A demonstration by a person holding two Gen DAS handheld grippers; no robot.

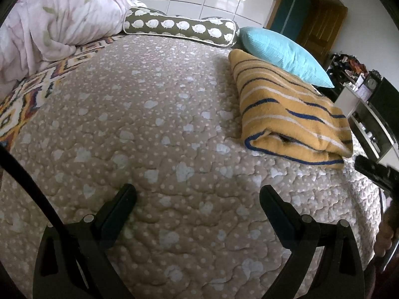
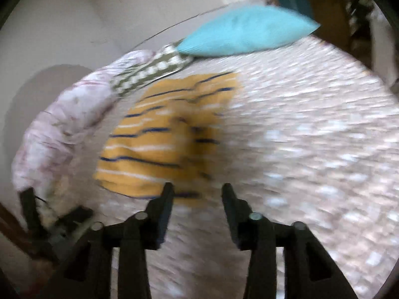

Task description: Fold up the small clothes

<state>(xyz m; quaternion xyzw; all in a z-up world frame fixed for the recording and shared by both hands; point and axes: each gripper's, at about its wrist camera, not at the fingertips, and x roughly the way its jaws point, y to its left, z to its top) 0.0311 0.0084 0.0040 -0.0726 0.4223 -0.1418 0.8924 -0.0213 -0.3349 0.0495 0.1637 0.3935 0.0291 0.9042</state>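
The mustard-yellow knitted garment with navy and white stripes lies folded into a thick flat bundle on the beige quilted bedspread dotted with pale hearts, and it serves as the landmark here. Far to its left a crumpled pink floral duvet is heaped; nearer, beyond its far-left corner, runs a long olive bolster printed with white sheep. Touching its far edge is a plain turquoise pillow.

The left gripper hangs over bare bedspread to the garment's near left, well apart from it, tilted downward, its fingers spread wide with nothing between them. The right gripper sits just at the garment's near edge, also angled down; its view is blurred by motion. Its fingers stand parted and empty, one tip overlapping the yellow hem in the picture, though contact cannot be confirmed.

The fold looks finished or nearly so. Any tidying would best be a light press on the near edge, keeping the stacked layers from sliding.
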